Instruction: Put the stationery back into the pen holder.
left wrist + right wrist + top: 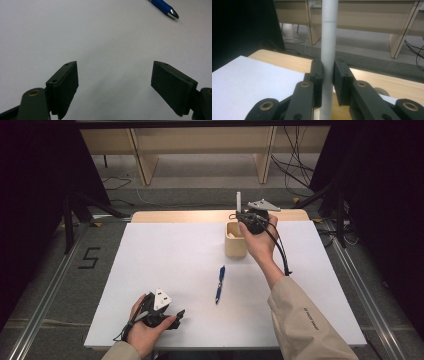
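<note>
right claw (pixel 327 75) is clenched on the white pen (pixel 328 45), upright just above the wooden cup (pixel 235 240) on the tabletop (pixel 165 265). light, stiff, smooth barrel, likely slippery, so take it mid-shaft. left claw (pixel 115 87) is released, blue pen (pixel 165 7) lying ahead of it.

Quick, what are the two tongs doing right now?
Left tongs: open, holding nothing.
Right tongs: closed on a white pen.
</note>
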### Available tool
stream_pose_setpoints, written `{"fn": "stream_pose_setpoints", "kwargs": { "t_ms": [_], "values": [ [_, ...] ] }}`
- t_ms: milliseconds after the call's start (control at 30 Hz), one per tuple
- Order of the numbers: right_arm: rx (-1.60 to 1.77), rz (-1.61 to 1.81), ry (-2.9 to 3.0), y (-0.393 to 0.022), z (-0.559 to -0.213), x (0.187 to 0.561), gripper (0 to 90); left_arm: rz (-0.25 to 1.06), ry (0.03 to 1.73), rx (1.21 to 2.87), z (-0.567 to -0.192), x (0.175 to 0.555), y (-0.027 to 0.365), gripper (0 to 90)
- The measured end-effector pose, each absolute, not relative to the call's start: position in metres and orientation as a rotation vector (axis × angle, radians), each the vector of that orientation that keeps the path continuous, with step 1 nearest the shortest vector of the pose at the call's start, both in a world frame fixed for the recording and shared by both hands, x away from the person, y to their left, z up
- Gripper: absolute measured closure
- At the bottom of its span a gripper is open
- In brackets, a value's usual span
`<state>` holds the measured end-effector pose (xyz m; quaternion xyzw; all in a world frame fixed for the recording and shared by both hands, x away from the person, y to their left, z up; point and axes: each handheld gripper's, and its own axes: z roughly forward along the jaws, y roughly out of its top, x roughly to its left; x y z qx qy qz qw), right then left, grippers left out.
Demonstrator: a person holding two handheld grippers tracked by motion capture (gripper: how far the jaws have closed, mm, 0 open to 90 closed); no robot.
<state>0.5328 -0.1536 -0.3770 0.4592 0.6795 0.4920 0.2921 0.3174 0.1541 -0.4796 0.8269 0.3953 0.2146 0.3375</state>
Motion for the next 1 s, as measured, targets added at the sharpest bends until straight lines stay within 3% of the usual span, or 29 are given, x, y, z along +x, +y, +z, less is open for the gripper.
{"fn": "stream_pose_setpoints", "kwargs": {
  "t_ms": [1000],
  "values": [
    [1.234, 1.276, 1.855, -0.153, -0.396, 0.534, 78.1, 0.563, 1.029, 2.144, -0.480, 0.317, 0.154, 21.9]
  ]
}}
